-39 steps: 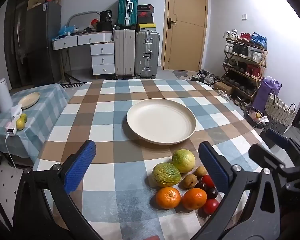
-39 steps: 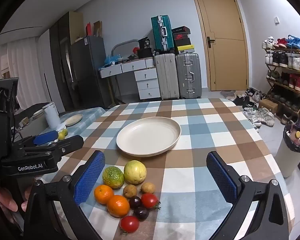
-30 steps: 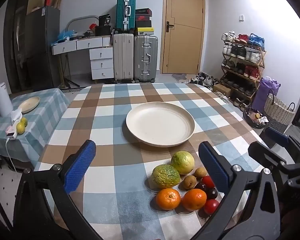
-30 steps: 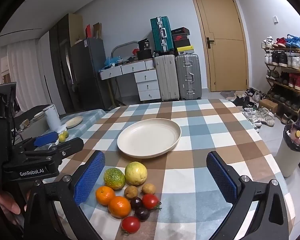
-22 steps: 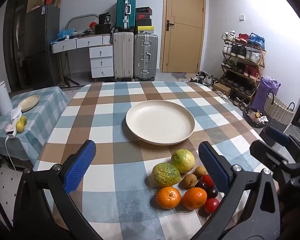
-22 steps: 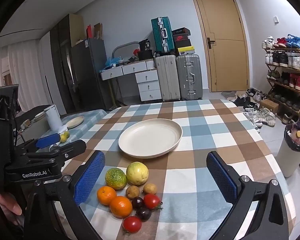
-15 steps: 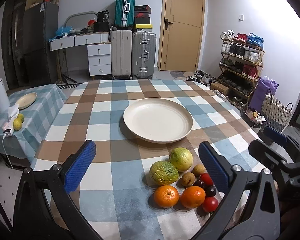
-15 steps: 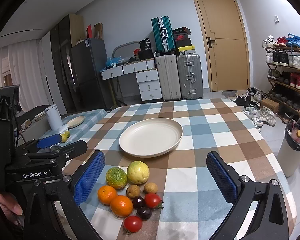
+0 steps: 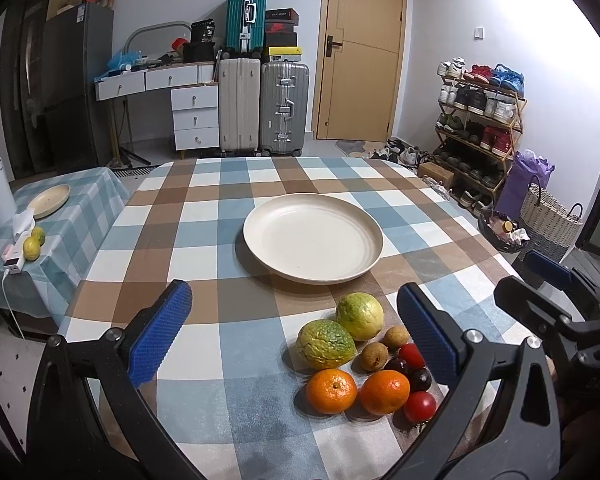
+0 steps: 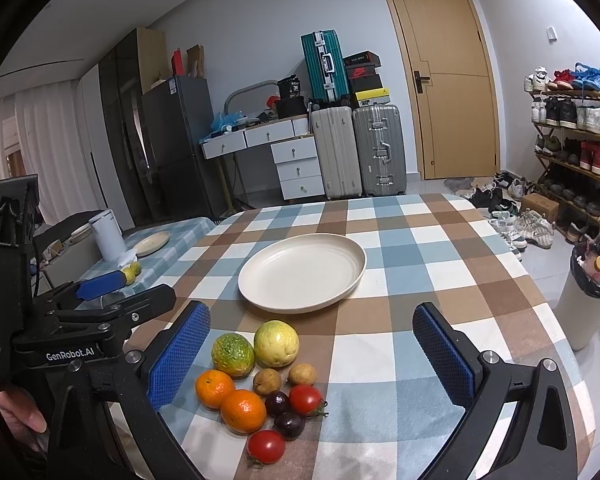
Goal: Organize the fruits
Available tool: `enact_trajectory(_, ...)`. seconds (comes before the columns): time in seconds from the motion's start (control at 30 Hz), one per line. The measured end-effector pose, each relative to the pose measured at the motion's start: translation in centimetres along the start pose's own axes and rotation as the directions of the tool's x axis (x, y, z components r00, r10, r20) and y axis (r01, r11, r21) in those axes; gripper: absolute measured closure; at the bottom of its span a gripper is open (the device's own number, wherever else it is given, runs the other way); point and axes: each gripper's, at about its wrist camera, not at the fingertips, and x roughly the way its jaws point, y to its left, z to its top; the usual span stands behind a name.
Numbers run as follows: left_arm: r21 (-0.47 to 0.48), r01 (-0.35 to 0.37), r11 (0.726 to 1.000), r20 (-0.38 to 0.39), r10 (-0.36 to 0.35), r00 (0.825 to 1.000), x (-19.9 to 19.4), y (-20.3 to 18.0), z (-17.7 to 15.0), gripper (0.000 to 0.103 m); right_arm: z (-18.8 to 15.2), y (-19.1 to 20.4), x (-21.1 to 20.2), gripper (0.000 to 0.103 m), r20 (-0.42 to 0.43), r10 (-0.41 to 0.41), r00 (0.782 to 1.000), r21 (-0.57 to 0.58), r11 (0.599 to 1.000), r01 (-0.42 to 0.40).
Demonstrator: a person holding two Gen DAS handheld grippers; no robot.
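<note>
Left gripper [image 9: 294, 332] fingers spread wide, nothing between, above checked table [image 9: 204, 240]. Right gripper [image 10: 312, 354] likewise spread, empty. Fruit cluster [image 9: 364, 354] at 5 o'clock of left view, touching one another. Empty cream plate [image 9: 313, 237] at 12 o'clock from fruit, apart.

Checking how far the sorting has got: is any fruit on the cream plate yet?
No, the cream plate is bare, and the fruits sit clustered on the checked tablecloth in front of it.
</note>
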Motion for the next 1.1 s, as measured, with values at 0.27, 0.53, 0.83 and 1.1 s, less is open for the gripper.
enact_trajectory(0.27,-0.002,0.009,1.0,-0.002,-0.009,1.0,0.02,0.01,-0.1,0.001,0.11,0.02,0.11,0.0,-0.004,0.006,1.0,0.0,1.0,-0.006)
enact_trajectory(0.53,-0.001,0.006,1.0,0.001,-0.006,1.0,-0.03,0.02,-0.27,0.001,0.11,-0.09,0.13,0.0,-0.006,0.001,1.0,0.01,1.0,-0.001)
enact_trajectory(0.83,-0.007,0.012,1.0,-0.01,-0.012,1.0,0.11,0.16,-0.38,0.001,0.1,-0.02,0.01,0.0,-0.003,0.025,1.0,0.018,1.0,-0.025)
enact_trajectory(1.1,-0.009,0.013,1.0,-0.016,-0.013,1.0,0.21,0.23,-0.47,0.001,0.0,0.2,0.04,0.0,-0.002,0.029,1.0,0.016,0.999,-0.029)
